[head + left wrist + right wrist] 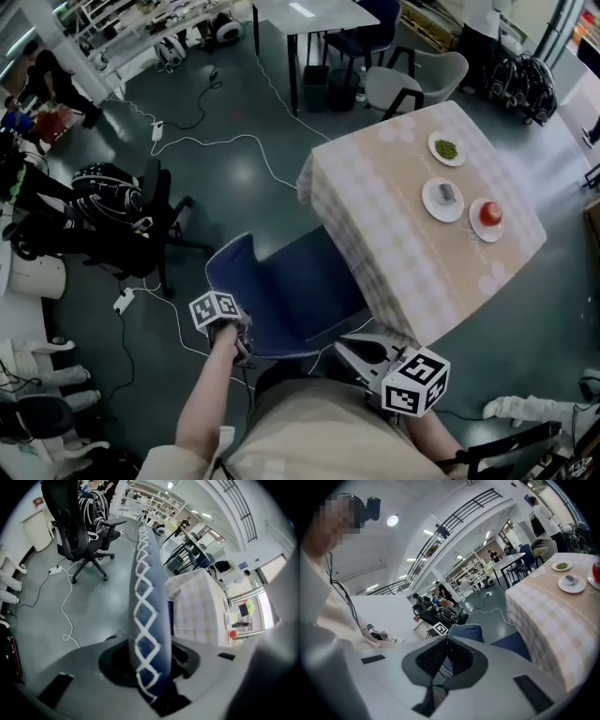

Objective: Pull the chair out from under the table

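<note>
The blue chair [300,281] stands with its seat partly under the hanging cloth of the counter [394,225], and its back is turned to the person; the left hand-held gripper [241,343] points steeply down on the top rim of that back, at the corner far from the counter; in the left gripper view the rim [147,597], blue with a white zigzag seam, runs straight up between the two jaws and fills the gap, so this hand-held gripper is pinching the chair; the right hand-held gripper [347,350] hangs near the other end of the back, just beside the cloth edge and close to the person's body; in the right gripper view its jaws are pressed together with nothing between them, and I cannot tell if it touches the chair; on the checked cloth three small plates [442,200] lie in a row, one with something green, one with something grey, one with something red; a black office chair [141,211] stands on the grey floor [244,187], well apart from the counter.
</note>
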`<action>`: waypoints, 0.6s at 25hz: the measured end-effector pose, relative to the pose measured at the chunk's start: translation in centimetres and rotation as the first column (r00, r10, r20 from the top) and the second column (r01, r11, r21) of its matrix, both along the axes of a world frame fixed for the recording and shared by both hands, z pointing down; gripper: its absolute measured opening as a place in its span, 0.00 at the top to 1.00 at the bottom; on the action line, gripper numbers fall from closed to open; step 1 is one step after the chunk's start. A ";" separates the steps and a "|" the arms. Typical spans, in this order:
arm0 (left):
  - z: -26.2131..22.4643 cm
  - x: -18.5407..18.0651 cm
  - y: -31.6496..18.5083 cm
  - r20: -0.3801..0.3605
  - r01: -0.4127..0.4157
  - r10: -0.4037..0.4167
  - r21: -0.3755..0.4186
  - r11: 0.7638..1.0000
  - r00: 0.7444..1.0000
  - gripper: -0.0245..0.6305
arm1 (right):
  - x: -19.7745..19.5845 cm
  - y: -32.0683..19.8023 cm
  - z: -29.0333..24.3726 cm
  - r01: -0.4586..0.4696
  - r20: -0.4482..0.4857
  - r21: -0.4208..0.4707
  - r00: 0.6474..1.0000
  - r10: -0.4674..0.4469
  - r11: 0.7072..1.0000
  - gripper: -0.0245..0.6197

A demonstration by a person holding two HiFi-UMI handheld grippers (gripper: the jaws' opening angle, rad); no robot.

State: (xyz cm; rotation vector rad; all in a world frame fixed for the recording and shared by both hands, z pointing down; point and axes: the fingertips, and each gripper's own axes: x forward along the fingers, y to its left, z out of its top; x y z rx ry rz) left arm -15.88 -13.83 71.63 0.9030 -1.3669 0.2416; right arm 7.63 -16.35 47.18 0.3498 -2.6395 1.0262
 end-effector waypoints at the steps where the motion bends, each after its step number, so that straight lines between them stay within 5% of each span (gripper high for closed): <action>1: 0.0 0.0 0.1 0.007 0.001 -0.001 -0.003 1.000 1.000 0.78 | 0.2 0.2 0.3 0.005 0.007 -0.015 1.000 -0.005 1.000 0.95; 15: 0.5 0.0 2.4 0.041 0.066 -0.064 -0.038 0.997 0.997 0.80 | 2.9 0.5 2.0 0.183 0.016 -0.043 0.983 -0.183 0.982 0.95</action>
